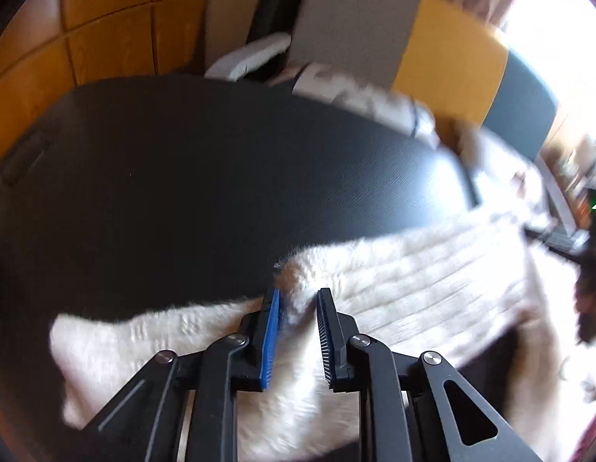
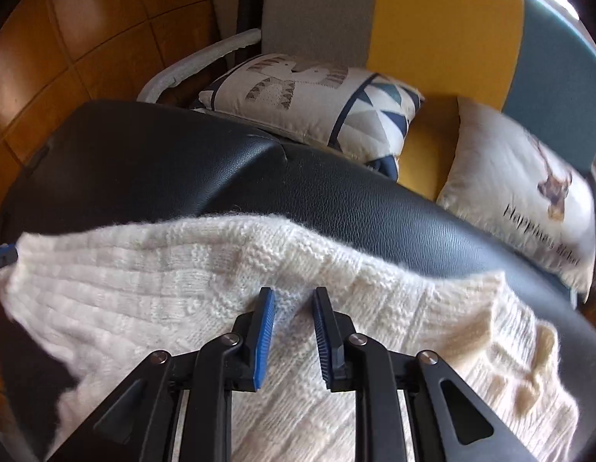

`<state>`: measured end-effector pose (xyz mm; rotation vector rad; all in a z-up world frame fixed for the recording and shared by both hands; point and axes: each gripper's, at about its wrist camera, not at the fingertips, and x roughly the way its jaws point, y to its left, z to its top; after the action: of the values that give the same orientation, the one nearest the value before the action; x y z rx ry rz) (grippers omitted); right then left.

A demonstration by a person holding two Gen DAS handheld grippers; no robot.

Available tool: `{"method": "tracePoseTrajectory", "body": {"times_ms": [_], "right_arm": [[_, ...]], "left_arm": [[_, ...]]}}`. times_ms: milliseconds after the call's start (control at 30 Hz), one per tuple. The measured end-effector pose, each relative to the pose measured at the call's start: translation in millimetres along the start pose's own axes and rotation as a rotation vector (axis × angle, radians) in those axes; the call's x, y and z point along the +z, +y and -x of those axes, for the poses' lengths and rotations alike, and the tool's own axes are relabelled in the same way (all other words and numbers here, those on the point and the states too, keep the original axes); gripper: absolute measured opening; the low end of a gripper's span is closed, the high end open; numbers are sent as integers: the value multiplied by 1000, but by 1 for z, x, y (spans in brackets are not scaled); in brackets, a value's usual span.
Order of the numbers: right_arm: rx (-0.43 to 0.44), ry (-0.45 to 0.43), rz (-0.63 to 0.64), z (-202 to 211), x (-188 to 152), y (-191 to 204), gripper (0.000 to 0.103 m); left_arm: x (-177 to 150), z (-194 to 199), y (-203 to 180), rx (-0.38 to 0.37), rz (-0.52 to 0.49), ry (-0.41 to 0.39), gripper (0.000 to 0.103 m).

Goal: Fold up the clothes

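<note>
A cream knitted sweater point(image 1: 413, 285) lies across the near part of a black leather surface point(image 1: 221, 173). My left gripper point(image 1: 298, 294) has its jaws close together, and a bunched edge of the knit fills the gap between the pads. This view is blurred. In the right wrist view the sweater point(image 2: 144, 281) spreads left to right, and my right gripper point(image 2: 294, 292) pinches a ridge of knit between its blue pads. The knit runs stretched between both grippers. A blue-padded bit of the left gripper point(image 2: 3, 256) shows at the sweater's far left edge.
Beyond the black leather surface point(image 2: 182, 161) stands a seat with grey, yellow and blue panels point(image 2: 444, 19). On it lie a patterned cushion point(image 2: 305, 96) and a white cushion with a dog print point(image 2: 521, 192). Wooden flooring point(image 2: 86, 38) lies to the left.
</note>
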<state>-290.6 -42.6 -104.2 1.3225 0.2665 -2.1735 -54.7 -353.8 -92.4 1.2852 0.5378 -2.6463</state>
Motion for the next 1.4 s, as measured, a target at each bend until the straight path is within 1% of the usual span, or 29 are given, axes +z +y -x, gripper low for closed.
{"method": "tracePoseTrajectory", "body": {"times_ms": [33,100,167,233,267,300,367,400,433,467,533,567,600,633,667,733,767,800,833,900,933,967,1000,1067,1167,1233,1300,1367,1400], "right_arm": [[32,-17,-4,10,-6,2,20],[84,-37,14,29,-19,10,20],[120,-25,59,43,-35,22,20],[157,11,107,52,-51,37,20],[156,32,137,55,-60,45,20],[146,52,168,58,-70,52,22],[123,80,192,61,-87,59,24],[111,92,201,62,-96,61,24],[98,99,196,62,-103,60,24],[85,102,185,61,-108,56,24],[61,107,154,58,-118,47,24],[53,108,130,55,-122,41,24],[41,98,115,53,-125,35,24],[27,82,104,50,-127,29,24],[12,65,94,47,-130,23,24],[-8,30,79,44,-131,17,24],[-25,20,90,43,-130,19,24],[-49,14,114,42,-129,22,24],[-69,9,132,42,-128,25,24],[-71,3,129,44,-129,25,24],[-54,6,109,48,-130,23,26],[-33,12,83,53,-132,20,26],[-12,18,58,57,-135,17,26],[67,0,8,76,-149,15,26],[185,-32,-42,109,-181,15,26],[227,-31,-56,127,-208,18,26],[229,-18,-63,140,-233,18,26],[198,0,-76,149,-256,10,26],[181,10,-83,154,-267,6,26]], "left_arm": [[-6,8,-7,-57,-15,4,24],[-20,22,-24,-173,-50,24,33],[-38,28,-45,-265,-101,61,35],[-55,24,-68,-334,-140,114,36],[-63,22,-79,-368,-158,141,38],[-71,19,-90,-381,-169,164,41],[-88,14,-111,-398,-187,210,43],[-94,9,-119,-412,-184,235,46],[-99,4,-126,-421,-174,258,48],[-101,-2,-131,-421,-164,270,48],[-102,-8,-139,-419,-174,259,47],[-103,-7,-143,-386,-192,236,38],[-102,-9,-146,-342,-211,220,9],[-100,-12,-145,-336,-202,219,7],[-98,-14,-142,-326,-180,225,7],[-90,-25,-138,-268,-169,213,7],[-87,-27,-137,-257,-161,217,7],[-85,-31,-135,-254,-151,219,6],[-86,-32,-136,-272,-146,225,6],[-88,-27,-134,-304,-135,242,9],[-90,-23,-132,-310,-127,252,13],[-92,-19,-129,-316,-119,261,25],[-95,-11,-122,-331,-103,266,39],[-101,5,-105,-367,-70,272,51],[-119,29,-90,-428,-67,290,51],[-134,41,-81,-457,-62,311,55],[-150,47,-77,-465,-52,339,56],[-165,50,-76,-476,-41,363,57],[-171,51,-77,-485,-35,371,54]]}}
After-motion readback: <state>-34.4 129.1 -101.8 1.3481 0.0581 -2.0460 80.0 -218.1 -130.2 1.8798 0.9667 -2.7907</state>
